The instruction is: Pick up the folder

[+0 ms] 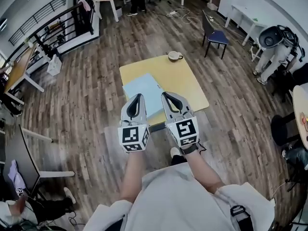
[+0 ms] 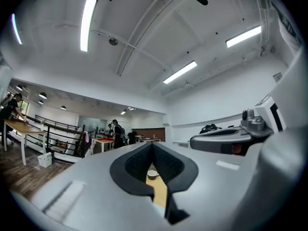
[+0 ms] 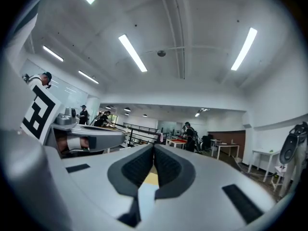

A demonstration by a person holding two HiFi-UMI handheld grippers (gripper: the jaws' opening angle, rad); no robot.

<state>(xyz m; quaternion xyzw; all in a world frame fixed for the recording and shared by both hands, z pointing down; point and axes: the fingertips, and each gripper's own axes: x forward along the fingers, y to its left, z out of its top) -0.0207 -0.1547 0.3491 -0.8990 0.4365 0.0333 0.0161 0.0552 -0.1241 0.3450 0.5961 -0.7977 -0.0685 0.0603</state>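
Note:
A light blue folder point(image 1: 143, 93) lies flat on the near left part of a yellow table point(image 1: 180, 78). A small cup point(image 1: 174, 56) stands near the table's far edge. The person holds both grippers level and side by side over the table's near edge, pointing away from the body. My left gripper point(image 1: 139, 96) is shut and empty, with its tip over the folder's near part. My right gripper point(image 1: 166, 95) is also shut and empty, beside the folder's right edge. Between the jaws, the left gripper view shows the cup point(image 2: 152, 174), and the right gripper view shows a strip of folder point(image 3: 147, 196).
Wooden floor surrounds the table. A blue chair point(image 1: 215, 35) stands beyond it at the right. White desks point(image 1: 243, 18) line the far right wall, and a black railing point(image 1: 57, 30) and another desk point(image 1: 19, 71) stand at the left. People stand at the far end.

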